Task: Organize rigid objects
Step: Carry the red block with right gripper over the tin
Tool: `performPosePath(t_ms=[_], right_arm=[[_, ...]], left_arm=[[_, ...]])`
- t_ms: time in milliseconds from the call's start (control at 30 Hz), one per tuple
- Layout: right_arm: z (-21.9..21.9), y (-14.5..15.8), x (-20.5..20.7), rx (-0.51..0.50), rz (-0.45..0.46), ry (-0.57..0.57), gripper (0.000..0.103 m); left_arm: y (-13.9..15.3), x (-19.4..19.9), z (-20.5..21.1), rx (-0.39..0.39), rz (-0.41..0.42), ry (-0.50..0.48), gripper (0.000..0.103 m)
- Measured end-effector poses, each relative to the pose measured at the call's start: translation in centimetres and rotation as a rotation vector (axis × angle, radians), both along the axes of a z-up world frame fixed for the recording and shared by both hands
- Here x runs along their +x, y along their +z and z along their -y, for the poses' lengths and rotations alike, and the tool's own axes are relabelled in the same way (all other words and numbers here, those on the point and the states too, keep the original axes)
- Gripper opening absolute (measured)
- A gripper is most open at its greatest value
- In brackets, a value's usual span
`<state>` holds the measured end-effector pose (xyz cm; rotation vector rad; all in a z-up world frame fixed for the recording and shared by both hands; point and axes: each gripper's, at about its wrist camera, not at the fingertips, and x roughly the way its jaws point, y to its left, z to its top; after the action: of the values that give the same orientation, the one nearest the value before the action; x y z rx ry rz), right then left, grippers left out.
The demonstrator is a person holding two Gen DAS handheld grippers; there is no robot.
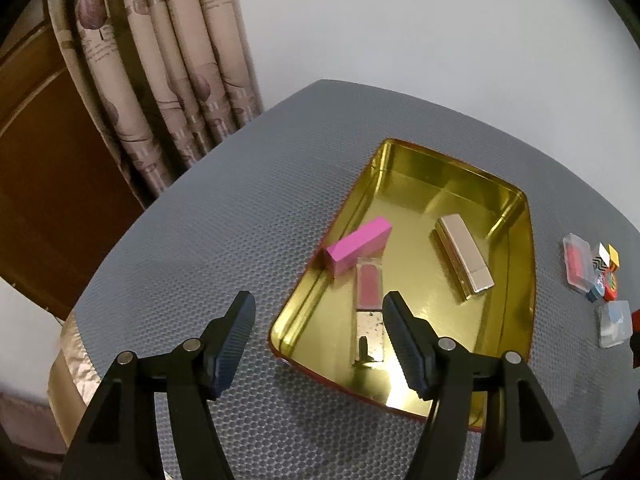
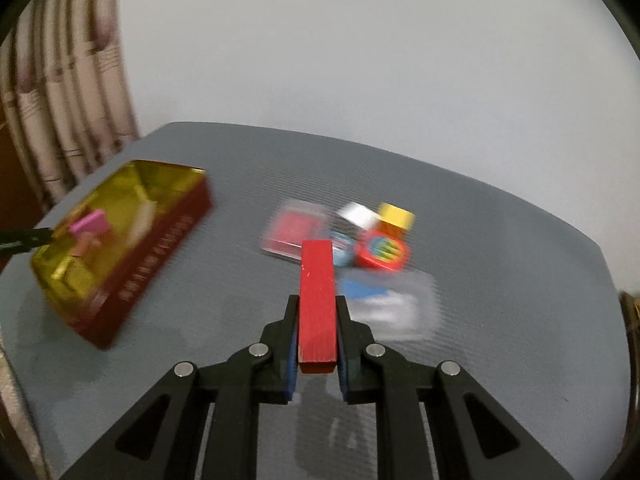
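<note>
Red block [image 2: 317, 300] aloft; pink block [image 1: 357, 249] on tin's rim [image 1: 320, 276].

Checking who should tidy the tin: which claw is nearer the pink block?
Left. The left claw hovers open just short of the pink block; the right claw, gripping a red block, is well off beside the tin.
</note>
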<state>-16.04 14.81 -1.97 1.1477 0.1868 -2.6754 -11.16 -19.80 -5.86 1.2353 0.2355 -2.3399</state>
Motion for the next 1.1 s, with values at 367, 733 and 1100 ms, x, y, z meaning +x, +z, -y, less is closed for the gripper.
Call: performPosePath(t_ms=[367, 733, 1100], right_arm=[[11.9, 2.8, -0.2, -0.021, 0.008, 0.245, 0.015], [20.1, 1.2, -1.2, 0.04, 0.069, 0.407, 0.015], [22.1, -1.5, -2.9, 0.091, 0.123, 0.42, 0.015]], left_arm=[[0.1, 0.9, 2.6, -0.004, -0.013, 0.084, 0.065], [-0.3, 1.9, 5.9, -0.01, -0.007, 0.214, 0.068], [-0.5, 1.7, 7.0, 0.007, 0.006, 0.24, 0.069]])
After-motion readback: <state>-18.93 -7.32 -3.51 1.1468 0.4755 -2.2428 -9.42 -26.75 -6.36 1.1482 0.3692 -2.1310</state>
